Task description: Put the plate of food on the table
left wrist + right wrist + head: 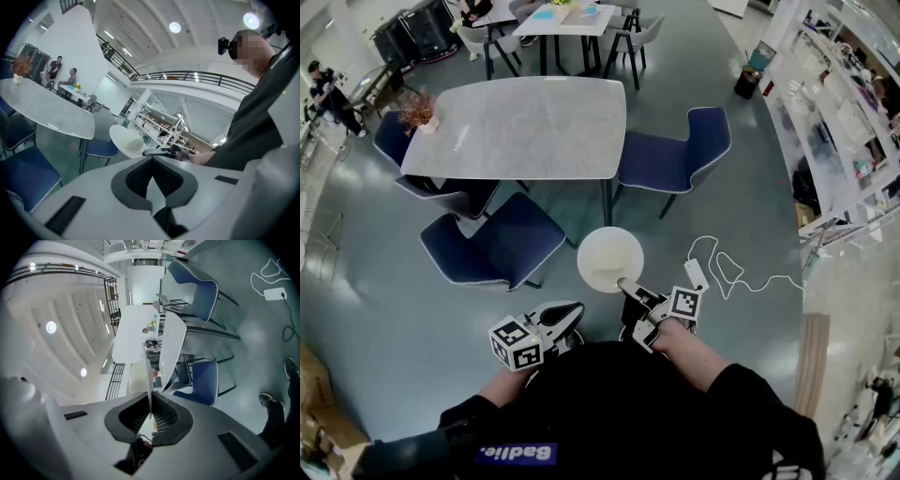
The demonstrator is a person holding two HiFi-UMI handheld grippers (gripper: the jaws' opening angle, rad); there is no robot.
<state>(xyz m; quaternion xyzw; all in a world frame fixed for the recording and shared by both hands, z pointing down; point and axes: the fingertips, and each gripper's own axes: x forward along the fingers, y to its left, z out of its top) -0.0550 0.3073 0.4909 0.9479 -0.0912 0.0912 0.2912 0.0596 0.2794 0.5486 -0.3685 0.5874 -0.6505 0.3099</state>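
A round white plate (609,260) carrying a pale lump of food (133,143) hangs over the floor in front of me. My right gripper (628,287) is shut on its near rim. In the right gripper view the plate (148,376) stands edge-on between the pads. My left gripper (569,315) is shut and empty, held low to the plate's left. The grey marble table (525,127) stands ahead, beyond the plate; it shows at the left of the left gripper view as the table (47,110).
Blue chairs (492,246) (675,155) ring the table's near side. A small potted plant (420,111) sits on its left end. A white power strip with cable (698,272) lies on the floor at right. Shelving (844,122) lines the right wall.
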